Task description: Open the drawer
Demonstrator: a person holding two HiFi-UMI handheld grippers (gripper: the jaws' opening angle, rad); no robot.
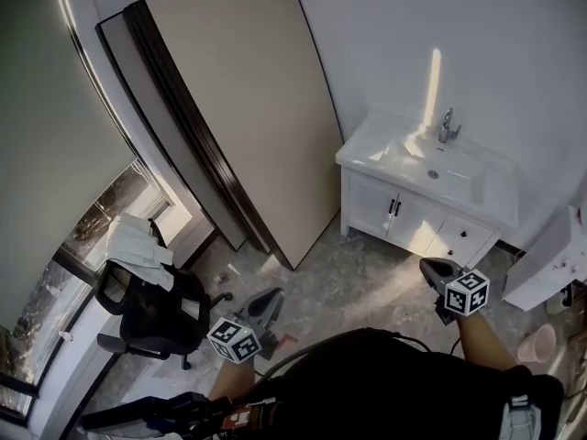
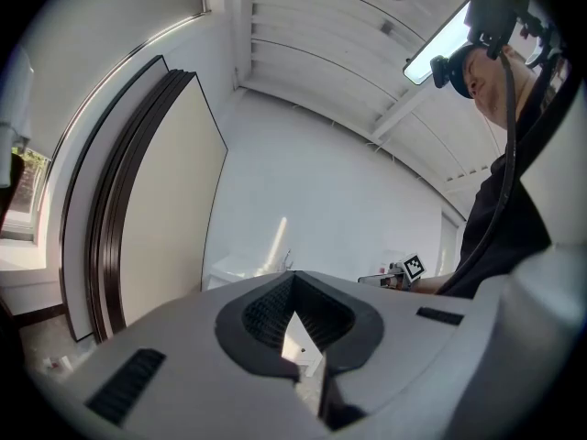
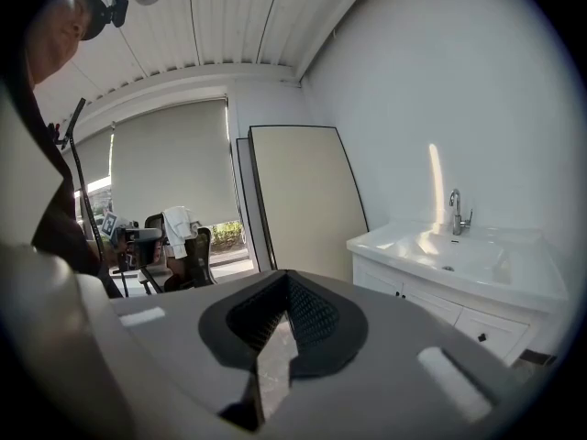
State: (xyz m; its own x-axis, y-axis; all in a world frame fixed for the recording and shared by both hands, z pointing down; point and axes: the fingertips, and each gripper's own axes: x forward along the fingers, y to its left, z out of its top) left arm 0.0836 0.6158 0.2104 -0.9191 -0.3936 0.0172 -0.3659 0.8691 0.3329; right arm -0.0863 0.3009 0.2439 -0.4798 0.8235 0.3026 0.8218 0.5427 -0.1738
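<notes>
A white vanity cabinet (image 1: 404, 214) stands against the far right wall, with a sink basin (image 1: 445, 170) and a chrome faucet (image 1: 447, 126) on its counter (image 1: 367, 147). Its front has 2 doors with dark handles on the left and the drawer (image 1: 464, 237) on the right, marked by 1 small dark knob. The drawer sits flush with the front, closed. In the right gripper view the drawer (image 3: 491, 334) shows low at the right, under the basin.

The right gripper (image 1: 431, 265) is held above the floor (image 1: 367, 278), near the drawer but clear of it. Its jaws (image 3: 287, 279) are together with nothing between them. The left gripper (image 1: 271, 295) is nearer and further left, well apart from the vanity cabinet. In its own view the left gripper (image 2: 293, 282) also has its jaws closed to a slit and empty, and part of the cabinet shows through the hollow behind the tips.

On the left, a black office chair (image 1: 151, 314) with a white cloth (image 1: 138, 242) draped over its back stands by the window (image 1: 55, 282). A large beige panel (image 1: 248, 108) leans against the far wall. A pink cup (image 1: 537, 345) rests on the floor at the near right.
</notes>
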